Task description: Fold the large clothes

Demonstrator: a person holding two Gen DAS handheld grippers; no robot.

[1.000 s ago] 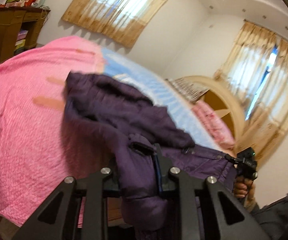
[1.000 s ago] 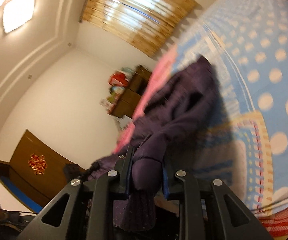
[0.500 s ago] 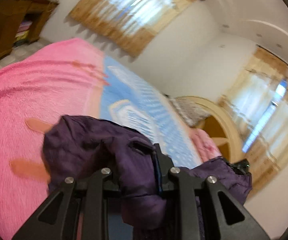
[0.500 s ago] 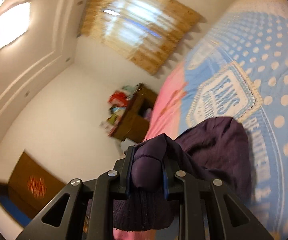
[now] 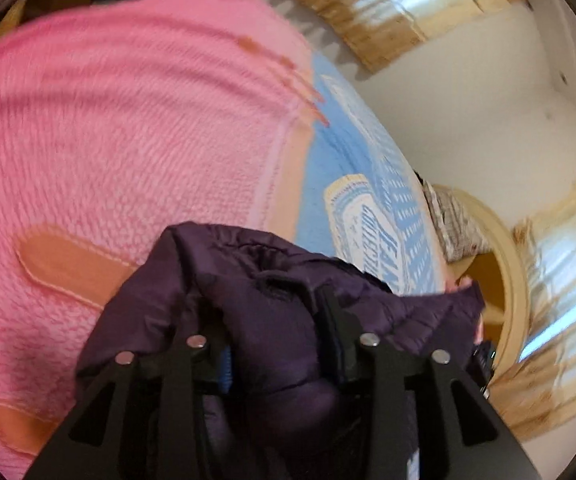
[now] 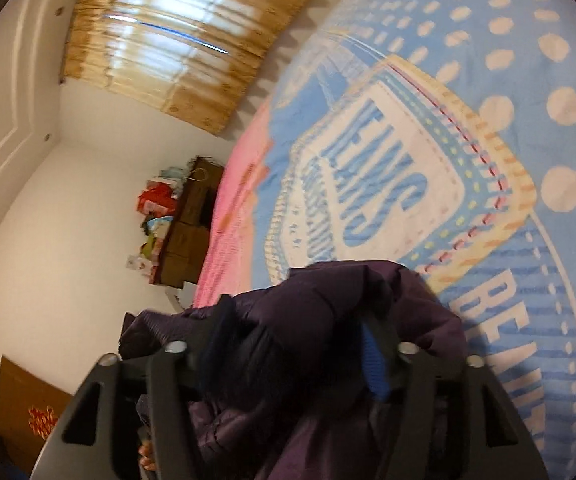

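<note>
Now the purple padded jacket [image 5: 272, 312] is bunched much closer to both cameras than a second ago, when it hung stretched out between the two grippers with its far end well up the bed; in both views it has drawn in to a crumpled heap right at the fingers. The view from the left wrist has also dropped toward the pink blanket [image 5: 120, 128], which fills more of the picture than before.

The left gripper [image 5: 276, 320] is closed down on a thick roll of the jacket, its two black fingers [image 5: 337, 320] pressed into the padding on either side with no gap showing. The right gripper [image 6: 299, 332] likewise pinches a fold of the same jacket; one blue-lined finger [image 6: 373, 364] is sunk into the fabric, and the cloth bulges out above and below the grip.

The jacket is dark purple, quilted and puffy, deeply creased, with a darker patch near the middle in the left view. It lies over the bed, partly above the pink blanket and partly above the blue dotted bedspread [image 6: 507, 80] with its large printed label.
</note>
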